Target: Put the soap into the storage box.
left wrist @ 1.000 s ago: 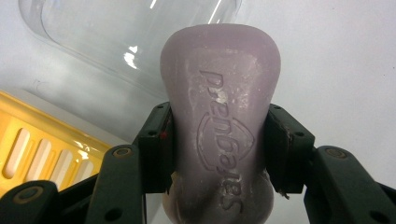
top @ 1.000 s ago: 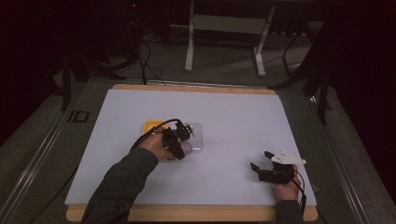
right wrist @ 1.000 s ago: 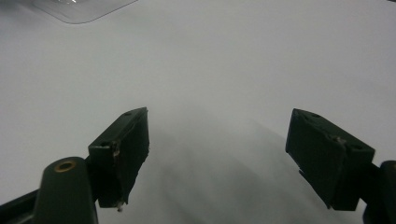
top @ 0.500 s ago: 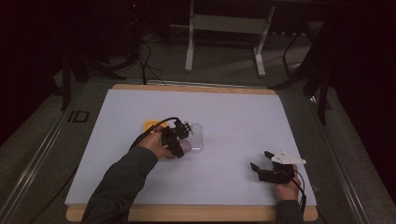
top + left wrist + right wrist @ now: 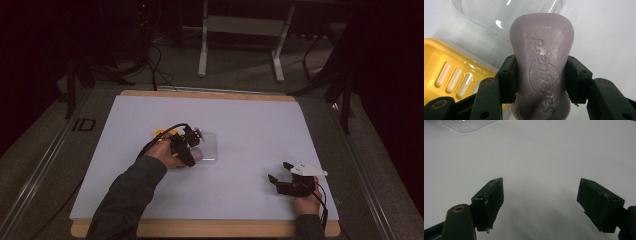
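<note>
Where the high view gives just a pale purple blob at the left gripper, the left gripper view resolves it: a lilac soap clamped between both jaws, pads pressed on its narrow waist, embossed lettering facing the camera, upside down from this angle. Soap sits above a clear lid with a yellow tray beside it at left. Slots in the tray are readable here, at least three; from the high view the tray is only a yellow sliver behind the hand. Can't tell whether the soap touches the lid or hangs over it.

High view places everything: left gripper left of centre on the white mat, clear lid just beside it on the right. Right gripper is near the front right corner, well apart from the soap.

Right gripper view: jaws spread wide, nothing between them, bare mat under. One corner of the clear lid pokes in at top left. High view can't show that jaw gap as clearly.

Counts: 2 grippers, 1 soap, 1 clear lid, 1 yellow tray, 1 mat on 1 wooden table. Beyond the table, one white stand on the floor, cables near it.
</note>
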A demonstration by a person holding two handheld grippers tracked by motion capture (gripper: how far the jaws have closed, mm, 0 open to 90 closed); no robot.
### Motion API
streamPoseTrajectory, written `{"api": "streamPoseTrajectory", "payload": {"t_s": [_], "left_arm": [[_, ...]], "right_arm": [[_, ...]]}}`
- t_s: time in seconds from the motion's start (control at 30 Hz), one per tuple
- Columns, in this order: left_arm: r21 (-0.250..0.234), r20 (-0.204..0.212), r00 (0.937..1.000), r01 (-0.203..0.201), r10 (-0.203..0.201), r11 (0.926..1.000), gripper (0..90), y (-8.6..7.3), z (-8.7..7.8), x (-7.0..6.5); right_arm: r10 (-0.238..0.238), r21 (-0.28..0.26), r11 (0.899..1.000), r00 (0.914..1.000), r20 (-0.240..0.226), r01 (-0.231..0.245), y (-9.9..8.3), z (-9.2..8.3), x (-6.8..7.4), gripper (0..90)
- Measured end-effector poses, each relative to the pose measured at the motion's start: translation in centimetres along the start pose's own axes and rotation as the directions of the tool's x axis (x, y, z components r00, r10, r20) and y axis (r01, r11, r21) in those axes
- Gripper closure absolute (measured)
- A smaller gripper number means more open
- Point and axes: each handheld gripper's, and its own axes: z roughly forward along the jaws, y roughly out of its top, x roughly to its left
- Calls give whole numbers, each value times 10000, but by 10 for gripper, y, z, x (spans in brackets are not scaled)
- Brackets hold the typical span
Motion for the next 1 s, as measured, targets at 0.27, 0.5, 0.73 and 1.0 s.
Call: {"api": "streamPoseTrajectory", "payload": {"t_s": [0.27,0.5,0.73,1.0], "left_arm": [[28,-50,9998,201,-201,9998,498,-2,0,5],[-79,-115,9985,539,-540,9985,498,-5,-2,11],[-158,-221,9960,857,-861,9962,498,-8,-4,18],[-222,-291,9889,1453,-1460,9891,498,-15,-2,29]], "right_arm": [[-2,0,10000,10000,-5,2,0,0,0,212],[-1,0,10000,10000,-1,1,0,0,0,212],[-16,-1,10000,10000,2,16,0,0,0,212],[-19,3,10000,10000,-1,19,0,0,0,212]]}}
